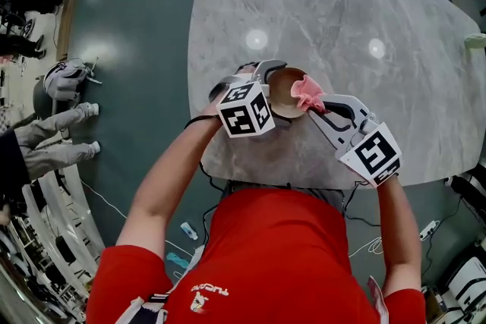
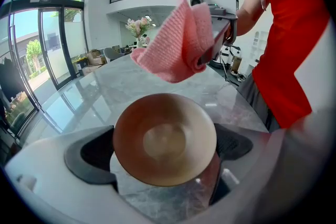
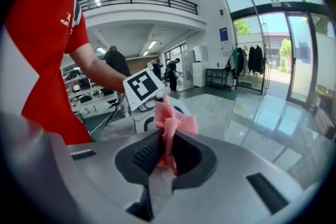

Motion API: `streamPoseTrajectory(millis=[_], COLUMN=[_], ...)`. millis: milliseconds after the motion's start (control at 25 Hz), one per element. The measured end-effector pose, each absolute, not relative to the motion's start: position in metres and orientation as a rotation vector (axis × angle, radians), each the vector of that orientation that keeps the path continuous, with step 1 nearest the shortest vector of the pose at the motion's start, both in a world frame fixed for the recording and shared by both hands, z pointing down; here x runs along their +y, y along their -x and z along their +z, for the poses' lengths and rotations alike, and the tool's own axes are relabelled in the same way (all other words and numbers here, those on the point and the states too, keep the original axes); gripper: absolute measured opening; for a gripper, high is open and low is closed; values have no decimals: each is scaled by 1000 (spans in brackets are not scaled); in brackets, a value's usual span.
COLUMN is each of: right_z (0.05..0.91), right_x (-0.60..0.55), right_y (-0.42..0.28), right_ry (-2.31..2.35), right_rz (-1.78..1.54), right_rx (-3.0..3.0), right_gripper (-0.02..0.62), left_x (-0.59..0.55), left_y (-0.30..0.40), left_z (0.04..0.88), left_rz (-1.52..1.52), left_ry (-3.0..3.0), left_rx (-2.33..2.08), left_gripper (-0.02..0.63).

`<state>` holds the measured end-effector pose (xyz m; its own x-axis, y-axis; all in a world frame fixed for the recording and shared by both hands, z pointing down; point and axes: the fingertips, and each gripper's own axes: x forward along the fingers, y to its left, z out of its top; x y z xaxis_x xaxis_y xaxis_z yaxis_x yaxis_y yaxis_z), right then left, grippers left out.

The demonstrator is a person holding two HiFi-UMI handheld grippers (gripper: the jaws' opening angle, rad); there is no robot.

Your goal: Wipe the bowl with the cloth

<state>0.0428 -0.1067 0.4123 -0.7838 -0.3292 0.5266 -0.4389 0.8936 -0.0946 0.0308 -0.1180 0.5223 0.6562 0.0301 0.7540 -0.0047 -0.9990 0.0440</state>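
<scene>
Bowl point(image 2: 164, 136) clamped in left gripper point(image 2: 164, 148) over marble table point(image 1: 319, 4), pink cloth point(image 2: 178, 44) pinched in right gripper point(image 3: 165, 152) just beside it

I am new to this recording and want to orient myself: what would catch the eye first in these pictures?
First the brown bowl, gripped at its sides between the jaws of the left gripper, over the near part of the grey marble table. Close beside it hangs a pink cloth, pinched in the shut right gripper. The person's red shirt fills the foreground.
</scene>
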Motion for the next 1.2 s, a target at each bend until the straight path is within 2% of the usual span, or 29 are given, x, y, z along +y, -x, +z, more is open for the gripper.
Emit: streamPoseTrajectory(millis=[560, 1200], right_z=[460, 484], right_x=[-97, -92], right_y=[-9, 20], right_ry=[-14, 160], right_rz=[67, 1], right_rx=[-2290, -2221], right_gripper=[37, 37], left_x=[-118, -118], left_y=[-31, -32], left_z=[522, 523], left_rz=[1292, 1293], left_ry=[-2813, -2792], left_rx=[2, 7], left_gripper=[583, 584])
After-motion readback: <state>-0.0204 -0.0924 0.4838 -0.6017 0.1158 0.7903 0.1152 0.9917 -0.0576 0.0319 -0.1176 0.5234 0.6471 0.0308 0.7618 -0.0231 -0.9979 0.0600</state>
